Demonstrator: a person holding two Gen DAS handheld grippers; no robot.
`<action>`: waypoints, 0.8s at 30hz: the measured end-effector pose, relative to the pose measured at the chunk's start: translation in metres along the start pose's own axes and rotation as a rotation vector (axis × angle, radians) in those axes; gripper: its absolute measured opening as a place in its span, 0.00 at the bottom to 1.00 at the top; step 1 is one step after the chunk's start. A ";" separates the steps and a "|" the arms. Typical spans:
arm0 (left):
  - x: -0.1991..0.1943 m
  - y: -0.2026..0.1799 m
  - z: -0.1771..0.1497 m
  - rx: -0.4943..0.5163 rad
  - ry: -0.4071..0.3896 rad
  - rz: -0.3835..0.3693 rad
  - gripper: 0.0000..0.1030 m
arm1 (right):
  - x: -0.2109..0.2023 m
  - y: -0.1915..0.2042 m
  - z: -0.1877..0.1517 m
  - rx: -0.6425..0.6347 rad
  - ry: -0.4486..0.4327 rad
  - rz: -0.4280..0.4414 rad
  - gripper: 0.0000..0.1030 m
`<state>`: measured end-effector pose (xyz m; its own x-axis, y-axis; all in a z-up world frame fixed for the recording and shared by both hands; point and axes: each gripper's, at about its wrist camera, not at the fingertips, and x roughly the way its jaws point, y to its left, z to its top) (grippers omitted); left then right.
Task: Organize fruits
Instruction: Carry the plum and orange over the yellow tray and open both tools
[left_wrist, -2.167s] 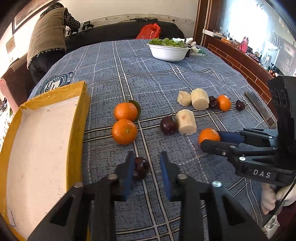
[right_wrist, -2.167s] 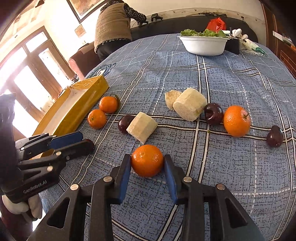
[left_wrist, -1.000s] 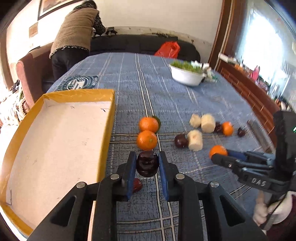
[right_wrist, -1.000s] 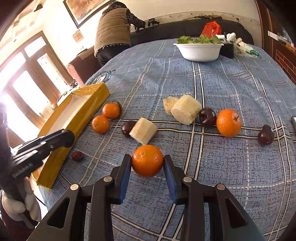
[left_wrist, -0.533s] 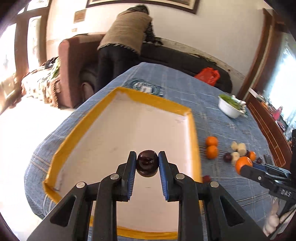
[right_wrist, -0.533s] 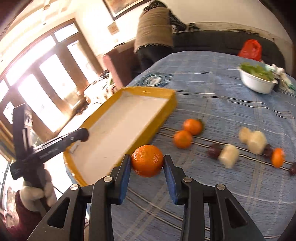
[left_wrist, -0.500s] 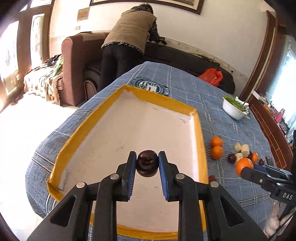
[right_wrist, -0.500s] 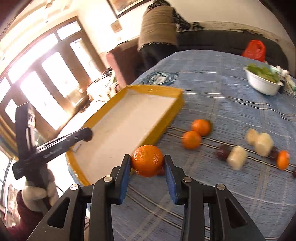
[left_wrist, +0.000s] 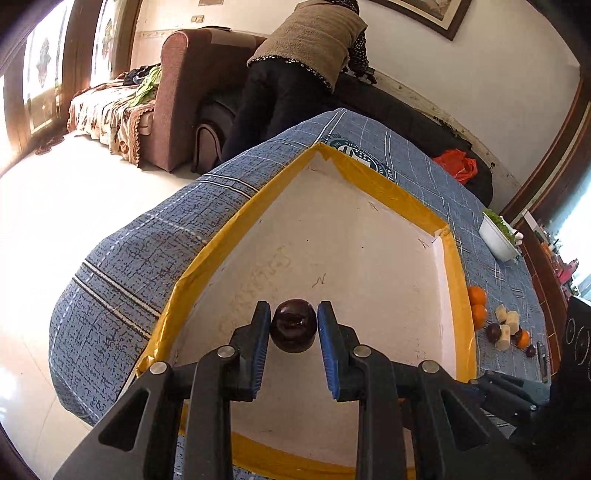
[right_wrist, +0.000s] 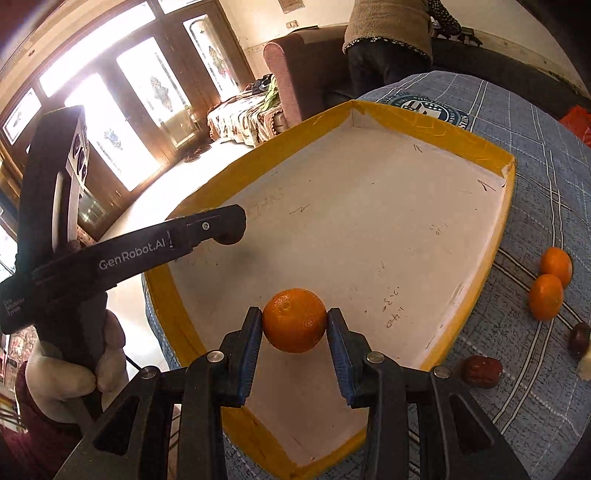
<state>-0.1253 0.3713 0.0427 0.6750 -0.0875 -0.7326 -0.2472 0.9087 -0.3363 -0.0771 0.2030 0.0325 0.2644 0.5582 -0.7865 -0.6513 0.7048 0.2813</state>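
Note:
My left gripper (left_wrist: 293, 334) is shut on a dark purple fruit (left_wrist: 293, 329) and holds it above the near left part of the white tray with yellow rim (left_wrist: 458, 280). My right gripper (right_wrist: 294, 332) is shut on an orange (right_wrist: 294, 319) above the tray's near part (right_wrist: 369, 221). The left gripper also shows in the right wrist view (right_wrist: 225, 227), over the tray's left rim. Two oranges (right_wrist: 550, 284), a dark fruit (right_wrist: 580, 338) and a small reddish fruit (right_wrist: 483, 371) lie on the blue cloth to the right of the tray.
More fruit and pale cut pieces (left_wrist: 508, 326) lie in a row on the table to the right. A white bowl of greens (left_wrist: 498, 236) stands at the far side. A person (left_wrist: 306, 55) bends over a sofa beyond the table. The table edge runs close to the tray's left.
Both grippers have carried their fruit left from the cloth to above the tray and moved lower and closer to it. Their grips have not changed.

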 end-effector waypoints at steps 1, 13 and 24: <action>-0.002 0.002 0.001 -0.008 -0.003 -0.013 0.27 | 0.001 0.001 0.000 -0.006 -0.003 -0.007 0.41; -0.051 0.011 -0.005 -0.180 -0.101 -0.143 0.88 | -0.039 -0.005 -0.006 0.044 -0.081 0.016 0.48; -0.066 -0.084 -0.036 -0.008 -0.109 -0.121 0.88 | -0.122 -0.087 -0.052 0.225 -0.237 -0.090 0.55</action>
<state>-0.1736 0.2861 0.0981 0.7712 -0.1511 -0.6184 -0.1647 0.8910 -0.4231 -0.0891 0.0509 0.0753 0.4888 0.5574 -0.6711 -0.4516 0.8199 0.3520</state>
